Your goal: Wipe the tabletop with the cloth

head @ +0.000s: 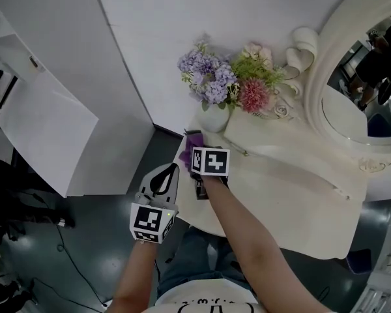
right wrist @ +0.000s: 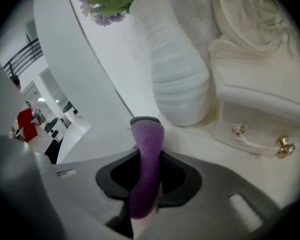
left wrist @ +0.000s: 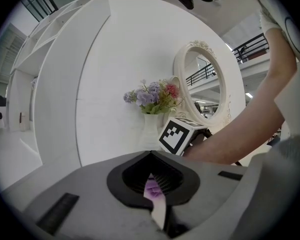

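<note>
Item 1. Cloth (right wrist: 147, 144): purple, nubbly weave, with a dark grey hem at its far end. It is folded into a narrow strip and pinched between the jaws of the right gripper (right wrist: 147, 184). The strip runs out past the jaw tips toward the foot of the vase (right wrist: 177, 79). The head view places it at the tabletop's (head: 280, 201) rear left corner, just in front of the vase. Whether the hem touches the surface cannot be told.

Item 2. Right gripper: jaws closed on the cloth. Its marker cube faces up over the tabletop's left edge, on an outstretched bare forearm.

Item 3. Left gripper (head: 168, 171): jaws drawn almost together, with only a thin slit between them. A scrap of purple shows through the slit, and nothing visibly held. It is off the tabletop's left edge, over dark floor, just beside the right gripper.

Item 4. Vase: white, ribbed, upright at the rear left corner. It holds lilac, pink and cream flowers (head: 225, 80).

Item 5. Mirror (head: 358, 83): oval, in a carved cream frame, at the rear right.

Item 6. Small drawer (right wrist: 260, 119): cream with brass knobs, just beside the vase.
</note>
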A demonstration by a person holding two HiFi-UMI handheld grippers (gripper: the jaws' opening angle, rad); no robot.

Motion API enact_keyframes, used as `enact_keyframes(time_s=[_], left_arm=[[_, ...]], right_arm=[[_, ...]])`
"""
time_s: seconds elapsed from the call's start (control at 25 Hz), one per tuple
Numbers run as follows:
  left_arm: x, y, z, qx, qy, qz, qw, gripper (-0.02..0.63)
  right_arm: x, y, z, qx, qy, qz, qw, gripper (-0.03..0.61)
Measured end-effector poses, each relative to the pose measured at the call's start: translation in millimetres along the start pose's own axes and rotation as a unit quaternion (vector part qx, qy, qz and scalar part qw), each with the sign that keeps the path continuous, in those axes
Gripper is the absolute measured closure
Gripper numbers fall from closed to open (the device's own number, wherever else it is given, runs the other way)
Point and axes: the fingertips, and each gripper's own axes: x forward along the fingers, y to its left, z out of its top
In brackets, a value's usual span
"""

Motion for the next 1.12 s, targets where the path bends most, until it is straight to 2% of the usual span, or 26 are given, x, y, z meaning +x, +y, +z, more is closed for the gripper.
enact_keyframes(time_s=[0.52,1.12], left_arm=[[10,-31,4,0.010,0.001,-0.028,0.9996,0.617],[28,-106,4,0.030,0.010,-0.079,0.9964,0.617]], right_arm=[[-31,-39,-19,0.009,0.010,-0.021,1.000,0.485],[-80,-104,-46,0.060,0.008,-0.026,0.998,0.485]])
